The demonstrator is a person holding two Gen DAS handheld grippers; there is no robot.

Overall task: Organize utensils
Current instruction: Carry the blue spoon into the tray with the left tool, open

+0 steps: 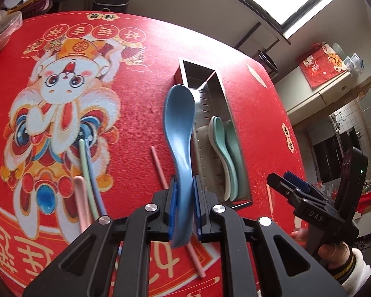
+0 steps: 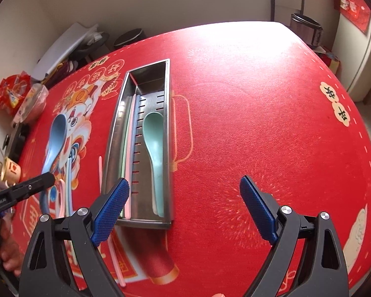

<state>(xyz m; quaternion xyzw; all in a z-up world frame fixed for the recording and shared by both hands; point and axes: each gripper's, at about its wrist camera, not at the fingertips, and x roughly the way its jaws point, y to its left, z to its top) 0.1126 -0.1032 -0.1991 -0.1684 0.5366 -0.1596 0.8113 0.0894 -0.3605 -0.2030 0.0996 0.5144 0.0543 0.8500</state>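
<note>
My left gripper point(image 1: 184, 205) is shut on the handle of a blue spoon point(image 1: 179, 121), held above the red mat just left of the steel utensil tray point(image 1: 231, 113). The spoon also shows in the right wrist view point(image 2: 57, 136). The tray point(image 2: 169, 128) holds a mint green spoon point(image 2: 154, 148) in its right compartment and chopsticks point(image 2: 129, 153) in its left one. On the mat lie a pink chopstick point(image 1: 160, 170), green and blue chopsticks point(image 1: 89, 173) and a pink spoon handle point(image 1: 80, 200). My right gripper point(image 2: 185, 203) is open and empty, near the tray's front end.
A red mat with a rabbit print point(image 1: 61, 94) covers the table. A bowl wrapped in plastic point(image 2: 32, 101) and snack packets point(image 2: 10, 94) sit at the table's far left edge. A rice cooker point(image 2: 306, 32) stands beyond the far right corner.
</note>
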